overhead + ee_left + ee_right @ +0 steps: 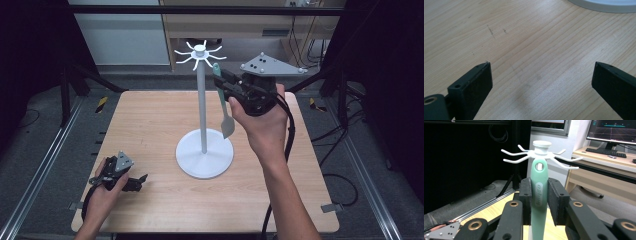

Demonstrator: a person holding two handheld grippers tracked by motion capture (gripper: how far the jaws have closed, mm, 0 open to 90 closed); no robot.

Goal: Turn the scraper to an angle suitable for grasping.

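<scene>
My left gripper [142, 178] is parked low on the wooden table [150, 120] near the front-left corner, jaws spread wide with nothing but bare wood between them. In its own view the stand's round white base [604, 6] peeks in at the top edge, so it's near but apart.

In the middle is the white utensil stand [202, 110], a tall pole with a ring of thin hooks [514, 160] up top.

Over on the right, my right gripper [539, 202] is clamped on the handle of a mint-green spatula [538, 192], blade hanging down beside the pole. The handle's hanging hole [539, 166] sits right under the hooks, though I can't quite tell which hook lines up with it.

To do this well I'd guess: keep the handle upright, lift the hole just over a hook tip, slide on, then let go. The neighbouring hooks crowd in close; there's plenty of open room to the right to back away.
</scene>
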